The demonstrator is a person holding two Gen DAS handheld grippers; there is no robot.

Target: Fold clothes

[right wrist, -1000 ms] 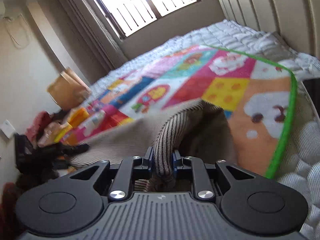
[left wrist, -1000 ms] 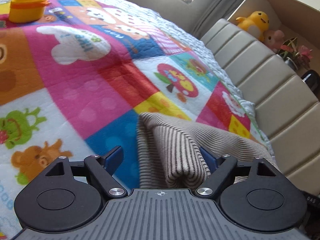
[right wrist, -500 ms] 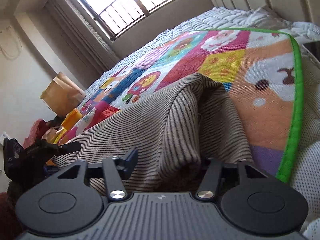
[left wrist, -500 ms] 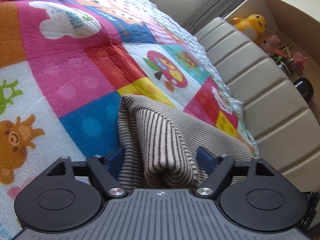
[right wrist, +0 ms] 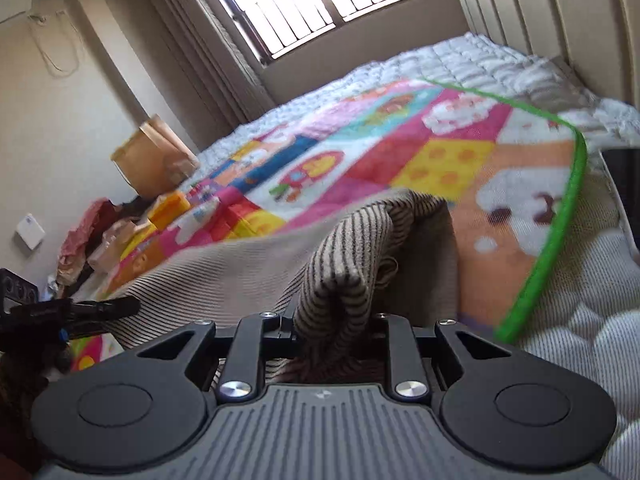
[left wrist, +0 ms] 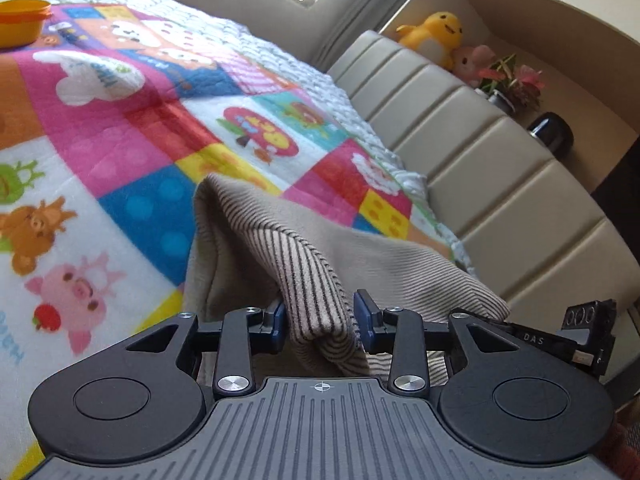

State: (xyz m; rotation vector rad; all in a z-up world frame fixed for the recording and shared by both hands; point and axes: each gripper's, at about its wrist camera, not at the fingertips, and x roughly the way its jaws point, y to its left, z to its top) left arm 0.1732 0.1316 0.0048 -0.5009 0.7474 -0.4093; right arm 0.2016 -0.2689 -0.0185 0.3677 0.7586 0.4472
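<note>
Left gripper point(left wrist: 319, 316) and right gripper point(right wrist: 334, 316) each clamp a bunched edge of the striped garment point(left wrist: 360, 256) over the quilt point(left wrist: 132, 132); fold probably mid-way, laying flat remains.

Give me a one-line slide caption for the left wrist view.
Left gripper pinching a bunched fold of the striped beige garment above a colourful cartoon patchwork quilt, padded headboard alongside.

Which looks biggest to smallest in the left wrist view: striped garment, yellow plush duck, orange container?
1. striped garment, near the camera, so inflated.
2. and 3. yellow plush duck and orange container: similar, container cropped; unranked.
</note>
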